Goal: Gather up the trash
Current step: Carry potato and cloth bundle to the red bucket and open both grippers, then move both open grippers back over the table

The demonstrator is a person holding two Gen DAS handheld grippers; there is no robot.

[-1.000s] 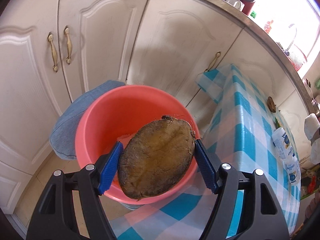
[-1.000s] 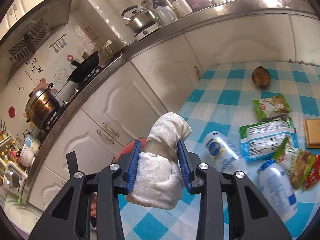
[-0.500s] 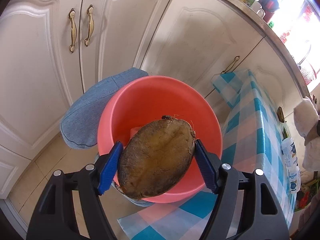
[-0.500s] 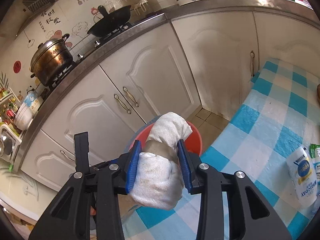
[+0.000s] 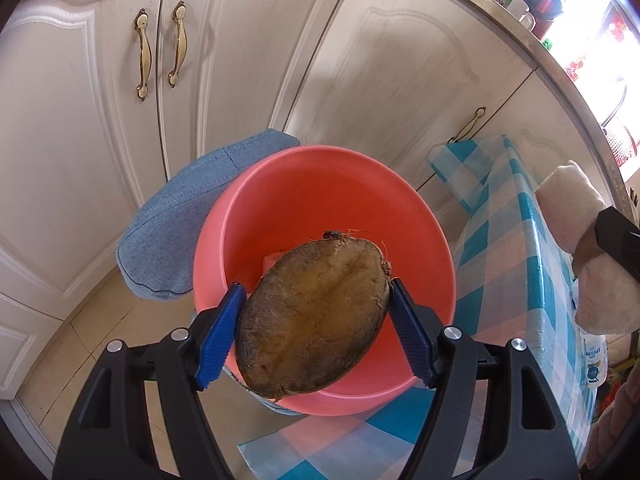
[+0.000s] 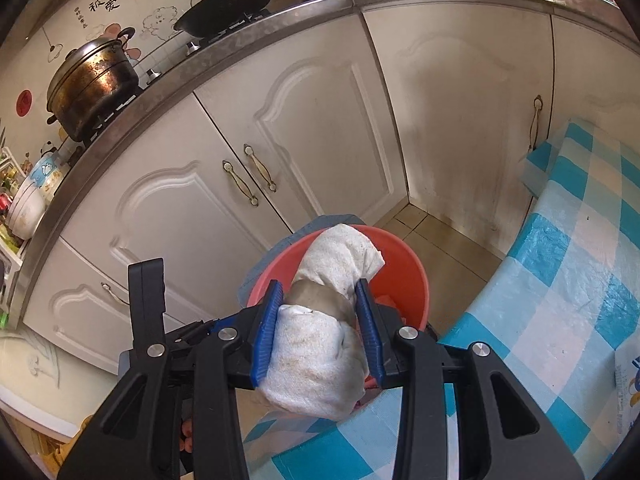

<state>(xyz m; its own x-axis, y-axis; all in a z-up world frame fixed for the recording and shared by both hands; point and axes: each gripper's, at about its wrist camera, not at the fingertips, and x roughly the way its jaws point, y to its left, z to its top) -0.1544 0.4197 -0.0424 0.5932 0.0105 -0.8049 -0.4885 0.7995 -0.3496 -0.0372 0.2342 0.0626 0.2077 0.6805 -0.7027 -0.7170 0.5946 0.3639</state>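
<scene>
Left gripper (image 5: 314, 334), lower centre of its view, pinches a brown, oval, fibrous husk half (image 5: 314, 316) across its width, directly above the round salmon-red plastic bucket (image 5: 320, 184). The husk looks stiff, rough and light, so an edge grip should hold. Right gripper (image 6: 320, 330), tilted downward, squeezes a soft white cloth bundle bound with grey tape (image 6: 326, 332) at the taped waist, nearer the blue-checked tablecloth (image 6: 560, 280).

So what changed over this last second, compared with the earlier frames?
The right gripper swung its white wrapped bundle from over the checked table towards the red bucket. The left gripper edged closer over the bucket. Both grips are unchanged; the brown husk remains clamped.
</scene>
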